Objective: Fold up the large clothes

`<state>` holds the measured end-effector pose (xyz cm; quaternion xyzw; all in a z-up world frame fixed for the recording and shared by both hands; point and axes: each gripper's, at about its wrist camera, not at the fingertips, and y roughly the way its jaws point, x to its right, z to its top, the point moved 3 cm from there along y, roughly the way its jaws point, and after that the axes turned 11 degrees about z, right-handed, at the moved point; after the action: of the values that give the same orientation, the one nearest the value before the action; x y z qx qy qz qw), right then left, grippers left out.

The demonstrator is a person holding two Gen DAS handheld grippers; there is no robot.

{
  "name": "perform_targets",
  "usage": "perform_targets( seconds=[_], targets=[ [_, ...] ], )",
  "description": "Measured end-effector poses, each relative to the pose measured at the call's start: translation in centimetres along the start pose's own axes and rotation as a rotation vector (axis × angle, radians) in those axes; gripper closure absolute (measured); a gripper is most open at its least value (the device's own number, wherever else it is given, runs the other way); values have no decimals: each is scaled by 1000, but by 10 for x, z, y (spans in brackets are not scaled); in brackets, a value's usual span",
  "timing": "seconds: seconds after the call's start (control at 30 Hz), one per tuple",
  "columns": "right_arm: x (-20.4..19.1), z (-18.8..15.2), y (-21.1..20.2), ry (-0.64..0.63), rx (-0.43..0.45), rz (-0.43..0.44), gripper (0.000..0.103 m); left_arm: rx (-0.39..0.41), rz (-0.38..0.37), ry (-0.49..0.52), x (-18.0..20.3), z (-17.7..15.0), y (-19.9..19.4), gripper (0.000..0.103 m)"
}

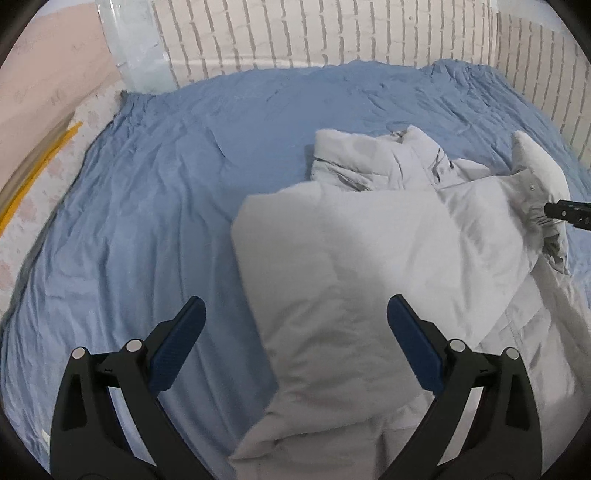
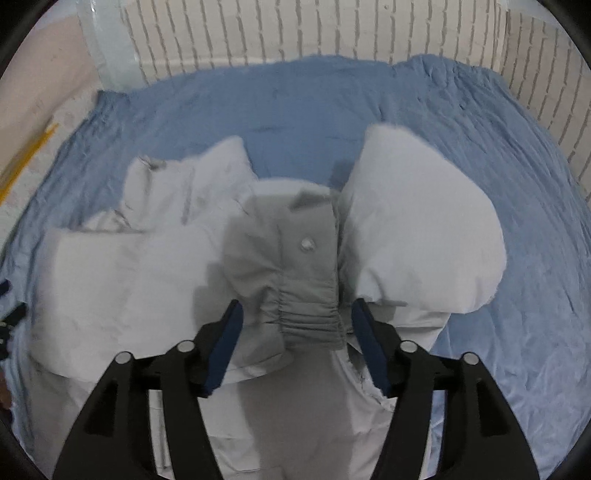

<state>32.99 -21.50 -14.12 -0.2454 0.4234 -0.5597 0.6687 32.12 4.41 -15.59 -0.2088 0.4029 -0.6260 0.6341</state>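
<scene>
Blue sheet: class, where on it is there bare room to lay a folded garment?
The blue sheet is bare left of the grey jacket, up to the brick wall. A narrower strip lies behind the jacket. The right side is crowded with its puffed sleeve.

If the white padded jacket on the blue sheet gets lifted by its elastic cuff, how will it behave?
Probably floppy: the jacket lies in soft, bulging folds, so most of it would likely sag and trail. It looks puffy, so probably light for its bulk. The gathered cuff between the open right tongs should offer some purchase, though the smooth fabric might slip.
</scene>
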Motion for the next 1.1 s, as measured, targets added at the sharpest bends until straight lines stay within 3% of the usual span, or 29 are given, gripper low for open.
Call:
perform_targets(
  seconds=[0.13, 0.3, 0.53, 0.73, 0.9, 1.0, 1.1],
  targets=[
    [-17, 2, 0, -77, 17, -9, 37, -63, 19, 21, 17, -8, 16, 32],
    [-31, 2, 31, -117, -30, -8, 35, -139, 29, 0, 19, -13, 45, 43],
    [-28, -11, 84, -163, -143, -125, 38, -183, 49, 29, 20, -8, 79, 43],
    [-24, 4, 110, -121, -183, -128, 37, -207, 40, 43, 25, 4, 103, 42],
    [-18, 4, 77, -79, -126, -72, 37, -170, 66, 72, 23, 0, 87, 41],
    [1, -1, 43, -11, -67, -42, 36, -129, 91, 85, 21, -3, 69, 28],
    [34, -4, 8, 68, -12, -65, 35, -74, 86, 74, 17, -2, 47, 18]
  ],
)
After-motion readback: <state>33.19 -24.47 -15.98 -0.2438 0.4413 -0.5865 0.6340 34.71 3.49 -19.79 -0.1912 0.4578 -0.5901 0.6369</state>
